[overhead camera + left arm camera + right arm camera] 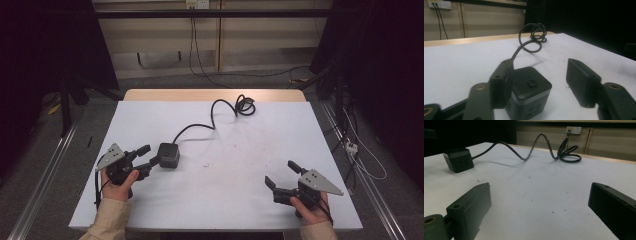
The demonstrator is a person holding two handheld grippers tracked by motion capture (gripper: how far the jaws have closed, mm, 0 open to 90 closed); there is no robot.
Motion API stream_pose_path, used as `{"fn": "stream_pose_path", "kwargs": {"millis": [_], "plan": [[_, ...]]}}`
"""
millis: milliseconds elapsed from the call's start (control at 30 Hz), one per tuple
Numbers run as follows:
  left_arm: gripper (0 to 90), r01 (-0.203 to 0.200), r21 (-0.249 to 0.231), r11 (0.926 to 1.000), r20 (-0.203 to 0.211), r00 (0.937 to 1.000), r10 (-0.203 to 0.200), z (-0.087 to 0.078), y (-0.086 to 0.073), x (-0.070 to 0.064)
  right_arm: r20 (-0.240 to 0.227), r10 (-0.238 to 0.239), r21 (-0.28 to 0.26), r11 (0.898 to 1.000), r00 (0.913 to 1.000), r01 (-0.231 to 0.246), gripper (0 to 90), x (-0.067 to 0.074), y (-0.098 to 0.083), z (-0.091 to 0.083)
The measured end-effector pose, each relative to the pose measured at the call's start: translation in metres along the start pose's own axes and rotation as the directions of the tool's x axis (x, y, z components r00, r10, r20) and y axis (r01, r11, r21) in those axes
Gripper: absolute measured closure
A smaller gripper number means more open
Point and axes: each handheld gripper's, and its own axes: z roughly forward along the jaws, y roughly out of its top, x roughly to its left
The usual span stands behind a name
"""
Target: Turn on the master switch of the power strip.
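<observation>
On the white table (225, 200), all positions referenced to the socket cube:
Landmark: black socket cube (169, 154), sitting flat on the table, left of centre in the high view; small button on its top face, pale band round its body (left gripper view (530, 96)).
Left gripper (150, 156): just beside the cube, on its near-left side; jaws apart. In the left gripper view the cube sits between the jaws, one jaw against or just short of its side (contact not resolvable), the other well clear.
Why so held: judged as lining up for a grasp; jaws are spread wider than the cube so they can pass either side of it before closing.
Right gripper (281, 176): well to the right of the cube, low over bare table; jaws apart, nothing between them. Judged as waiting, kept out of the way of the cord.
Cord (212, 117): runs from the cube's far side away toward the far table edge, ending in a loose coil (245, 105). Slack lets the cube move without tugging.
Count, cubes: 1.
Count, cords: 1, with 1 coil.
Count, grippers: 2, one per hand.
Count, hands: 2.
Count, tables: 1.
</observation>
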Motion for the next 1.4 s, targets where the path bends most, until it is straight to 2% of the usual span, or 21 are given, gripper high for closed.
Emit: {"fn": "stream_pose_path", "kwargs": {"millis": [433,700,967,1200,1400], "plan": [[59.8,-0.018,0.026,0.9995,0.000,0.9998,0.018,0.004,0.003,0.001,-0.004,-0.001,0.000,1.000,1.0000,0.001,4.3,0.000,0.000,0.000],[64.8,-0.018,0.046,0.9988,0.004,0.9998,0.018,0.007,0.004,0.001,-0.009,-0.006,-0.001,1.000,0.9999,0.005,4.3,0.001,0.000,0.000],[74.2,-0.027,0.052,0.9983,-0.003,0.9996,0.027,0.008,0.006,0.001,-0.006,-0.004,-0.004,1.000,1.0000,0.004,4.3,0.001,0.001,0.000],[81.3,-0.017,0.061,0.9980,0.011,0.9998,0.016,0.011,0.007,0.001,-0.008,-0.007,-0.007,1.000,0.9999,0.007,4.3,0.002,0.001,0.000],[85.7,-0.025,0.063,0.9977,0.019,0.9995,0.023,0.012,0.010,0.001,-0.006,-0.005,-0.010,1.000,1.0000,0.005,4.3,0.002,0.001,-0.001]]}}
